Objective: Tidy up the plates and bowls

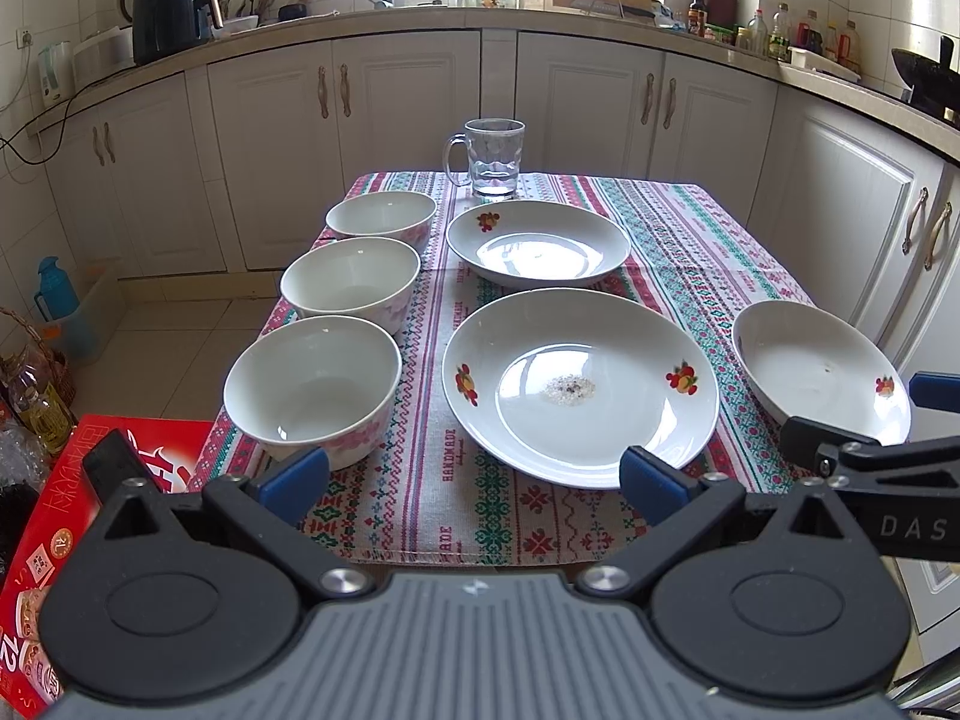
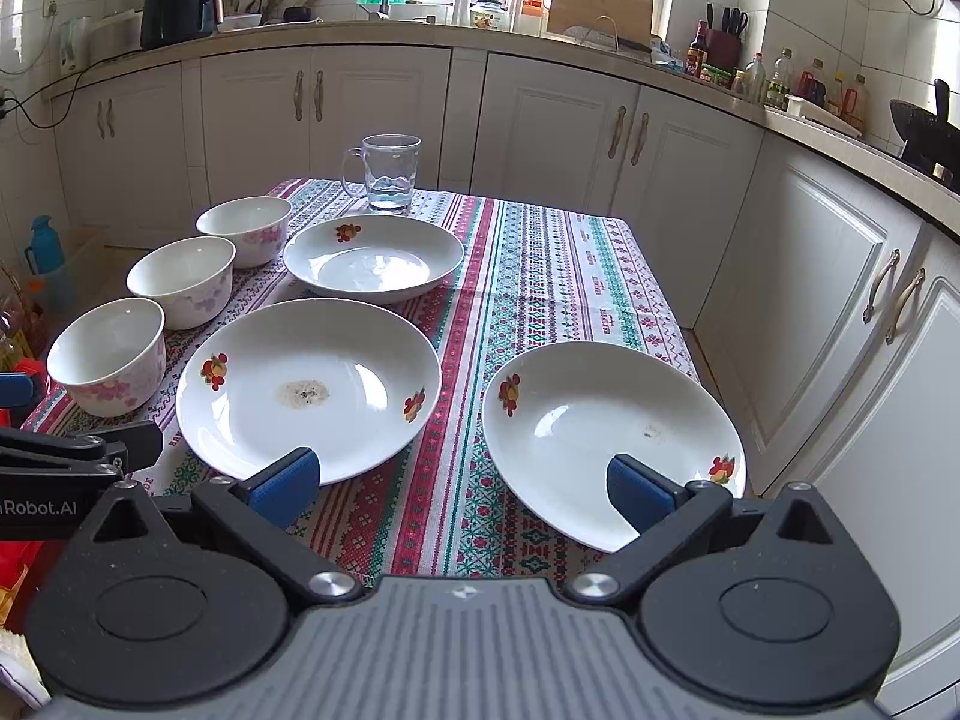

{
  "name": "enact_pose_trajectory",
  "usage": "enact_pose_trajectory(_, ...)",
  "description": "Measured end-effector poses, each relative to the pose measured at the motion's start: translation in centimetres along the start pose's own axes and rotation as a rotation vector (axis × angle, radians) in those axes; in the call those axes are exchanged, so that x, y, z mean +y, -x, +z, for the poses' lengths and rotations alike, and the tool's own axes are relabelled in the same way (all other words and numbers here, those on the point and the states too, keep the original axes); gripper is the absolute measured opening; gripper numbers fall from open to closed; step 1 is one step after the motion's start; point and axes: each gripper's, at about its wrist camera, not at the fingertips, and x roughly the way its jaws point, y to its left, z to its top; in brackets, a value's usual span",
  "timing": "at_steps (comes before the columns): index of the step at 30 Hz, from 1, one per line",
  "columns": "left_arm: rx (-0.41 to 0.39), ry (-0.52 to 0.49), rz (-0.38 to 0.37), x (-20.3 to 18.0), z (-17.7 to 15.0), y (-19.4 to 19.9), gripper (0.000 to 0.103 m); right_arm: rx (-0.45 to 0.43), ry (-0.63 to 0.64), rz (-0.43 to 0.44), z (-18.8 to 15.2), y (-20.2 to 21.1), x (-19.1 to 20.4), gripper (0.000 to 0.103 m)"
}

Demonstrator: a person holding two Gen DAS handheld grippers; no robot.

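Note:
Three white bowls with pink flowers stand in a row down the table's left side: near bowl (image 1: 312, 387) (image 2: 108, 354), middle bowl (image 1: 351, 282) (image 2: 183, 279), far bowl (image 1: 384, 217) (image 2: 246, 228). Three white fruit-print plates lie on the cloth: a large centre plate (image 1: 579, 387) (image 2: 309, 387) with crumbs, a far plate (image 1: 537, 243) (image 2: 375, 258), and a right plate (image 1: 819, 369) (image 2: 612, 438) overhanging the table's right edge. My left gripper (image 1: 474, 480) is open and empty at the near edge. My right gripper (image 2: 462, 489) is open and empty, its right pad over the right plate's near rim.
A glass mug (image 1: 489, 156) (image 2: 387, 171) stands at the table's far edge. The patterned tablecloth (image 1: 420, 480) covers the table. A red box (image 1: 54, 540) sits low at the left. White cabinets (image 1: 840, 228) run behind and along the right.

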Motion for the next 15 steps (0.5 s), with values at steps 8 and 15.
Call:
enact_pose_trajectory(8,-0.001,0.002,-0.001,0.05,0.04,0.06,0.102,-0.007,0.007,-0.004,0.13,0.28,-0.04,0.103)
enact_pose_trajectory(15,0.001,0.005,0.000,0.01,-0.02,0.13,0.102,-0.009,0.008,-0.005,-0.04,0.18,0.02,0.103)
